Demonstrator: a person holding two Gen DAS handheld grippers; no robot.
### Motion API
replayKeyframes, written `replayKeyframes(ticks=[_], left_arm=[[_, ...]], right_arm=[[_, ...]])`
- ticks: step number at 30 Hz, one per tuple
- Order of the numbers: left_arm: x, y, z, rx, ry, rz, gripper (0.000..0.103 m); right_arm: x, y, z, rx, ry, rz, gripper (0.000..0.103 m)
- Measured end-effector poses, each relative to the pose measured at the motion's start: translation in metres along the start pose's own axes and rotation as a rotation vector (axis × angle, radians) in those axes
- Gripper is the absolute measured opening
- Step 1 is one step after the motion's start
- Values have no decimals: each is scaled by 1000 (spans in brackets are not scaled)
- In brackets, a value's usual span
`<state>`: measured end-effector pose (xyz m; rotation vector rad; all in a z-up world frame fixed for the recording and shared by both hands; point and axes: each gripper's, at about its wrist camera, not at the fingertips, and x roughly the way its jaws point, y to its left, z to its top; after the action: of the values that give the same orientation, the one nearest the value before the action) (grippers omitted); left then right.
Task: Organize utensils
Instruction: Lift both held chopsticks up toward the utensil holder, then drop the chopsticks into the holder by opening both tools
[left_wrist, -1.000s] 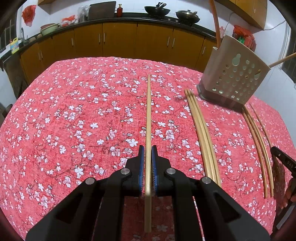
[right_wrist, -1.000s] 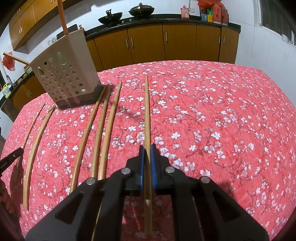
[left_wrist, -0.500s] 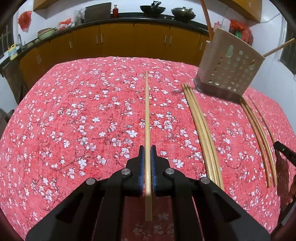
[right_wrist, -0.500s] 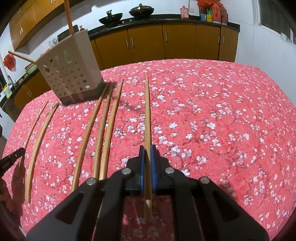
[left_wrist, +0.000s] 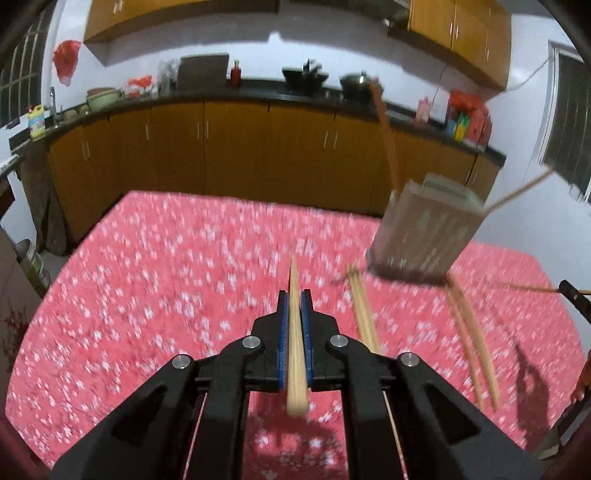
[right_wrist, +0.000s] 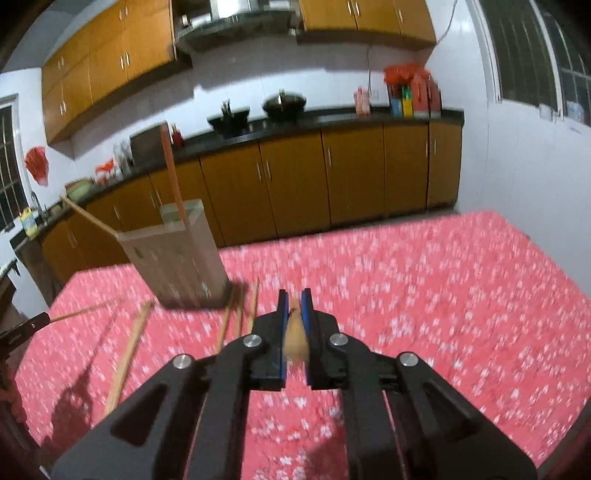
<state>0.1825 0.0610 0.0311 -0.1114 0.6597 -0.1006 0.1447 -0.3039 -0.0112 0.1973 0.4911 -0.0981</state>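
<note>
A run of brown cabinets (left_wrist: 229, 147) under a dark counter lines the far wall, with woks (right_wrist: 284, 101) sitting on top. In front of it the table is spread with a red cloth (left_wrist: 166, 277) scattered with small white blossoms, smeared by blur in both views. Near the far side of the cloth stands a beige perforated holder (left_wrist: 424, 232), with a reddish stick and a pale one poking out of its top. Loose chopsticks lie on the cloth in front of it: a bundle (left_wrist: 364, 314) just beside the left gripper and another pair (left_wrist: 472, 343) further right. The left gripper (left_wrist: 294, 306) is clamped on a single pale chopstick (left_wrist: 295, 350) that runs straight out along its blue pads, clear of the cloth. The right gripper (right_wrist: 294, 306) is likewise closed tight on its own chopstick (right_wrist: 294, 338), seen almost end-on between the pads, also off the table.
</note>
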Motion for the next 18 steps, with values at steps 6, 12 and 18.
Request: replayKeyframes(ticks=[6,12,18], left_arm=[[-16,-3,27,-20,-81,-5,7],[-20,-10,44,-11,-115,-13,7],[-38,-27,69,20,-187,-43,7]], right_arm=[[-15,7,22,-19,-76,10,8],[-26,13,43,-17,-106,63,8],[-52,34,75,-30,-188,198,8]])
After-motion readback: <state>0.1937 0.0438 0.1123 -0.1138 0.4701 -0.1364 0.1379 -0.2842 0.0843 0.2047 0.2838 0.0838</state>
